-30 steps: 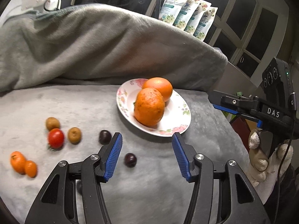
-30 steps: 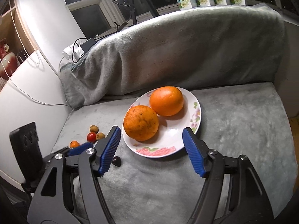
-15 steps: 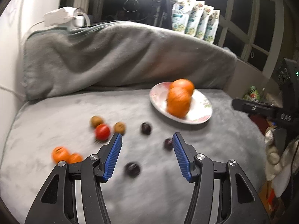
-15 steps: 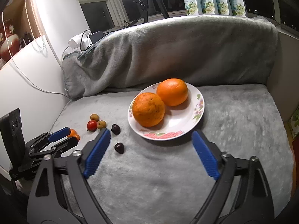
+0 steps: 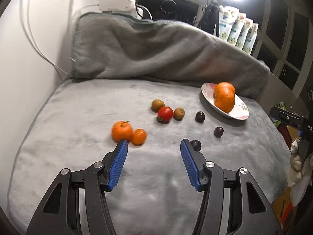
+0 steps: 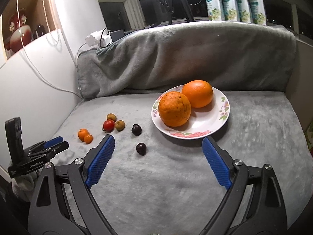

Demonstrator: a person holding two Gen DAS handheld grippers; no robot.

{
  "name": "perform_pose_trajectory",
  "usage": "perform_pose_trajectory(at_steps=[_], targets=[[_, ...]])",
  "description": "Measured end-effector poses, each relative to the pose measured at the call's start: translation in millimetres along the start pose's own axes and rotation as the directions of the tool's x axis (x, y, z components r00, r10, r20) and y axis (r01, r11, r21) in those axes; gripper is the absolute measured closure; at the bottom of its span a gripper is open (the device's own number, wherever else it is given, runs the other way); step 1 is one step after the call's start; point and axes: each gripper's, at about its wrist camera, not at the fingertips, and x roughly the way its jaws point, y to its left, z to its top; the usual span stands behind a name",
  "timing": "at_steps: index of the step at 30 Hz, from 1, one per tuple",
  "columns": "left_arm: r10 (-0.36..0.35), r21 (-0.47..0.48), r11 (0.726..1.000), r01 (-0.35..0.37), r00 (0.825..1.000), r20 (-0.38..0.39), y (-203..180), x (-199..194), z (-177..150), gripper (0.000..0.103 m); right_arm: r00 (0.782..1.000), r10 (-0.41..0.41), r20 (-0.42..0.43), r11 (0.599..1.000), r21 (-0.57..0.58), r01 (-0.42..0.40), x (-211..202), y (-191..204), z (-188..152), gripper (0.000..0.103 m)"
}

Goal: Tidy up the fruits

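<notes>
A flowered white plate (image 6: 221,121) on the grey cushion holds two big oranges (image 6: 174,108). To its left lie two dark plums (image 6: 136,129), a red tomato (image 6: 108,125), two brown kiwis (image 6: 119,125) and two small mandarins (image 6: 83,133). My right gripper (image 6: 157,139) stands open wide in front of the plate, one plum (image 6: 141,148) lying on the cushion beyond its gap. My left gripper (image 5: 153,143) is open and empty, its left fingertip just short of the mandarins (image 5: 121,131). A third plum (image 5: 196,145) peeks from behind its right finger. The plate (image 5: 240,109) is far right.
A grey blanket (image 6: 176,58) drapes the backrest behind the fruit. A white wall (image 5: 23,58) with cables borders the cushion's left side. A power strip (image 5: 117,3) and several pouches (image 6: 234,0) sit along the window sill. The cushion drops off at the right edge (image 5: 281,146).
My left gripper has swung left, away from the plate, and the small fruits now lie ahead of it. My right gripper has opened wider and drawn back from the plate.
</notes>
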Motion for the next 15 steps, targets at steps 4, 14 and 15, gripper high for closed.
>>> perform_pose_trajectory(at_steps=[4, 14, 15], targets=[[-0.001, -0.023, 1.000, 0.002, 0.999, 0.038, 10, -17, -4, 0.047, 1.000, -0.014, 0.022, 0.999, 0.047, 0.013, -15, 0, -5, 0.010], [0.001, -0.046, 0.999, 0.002, 0.998, 0.069, 27, -41, -21, 0.047, 0.998, -0.046, 0.035, 0.998, 0.040, 0.044, -44, 16, -29, 0.010], [0.001, -0.045, 0.999, 0.002, 0.998, 0.070, 28, -42, -22, 0.047, 0.998, -0.045, 0.035, 0.998, 0.040, 0.043, -45, 18, -31, 0.011]])
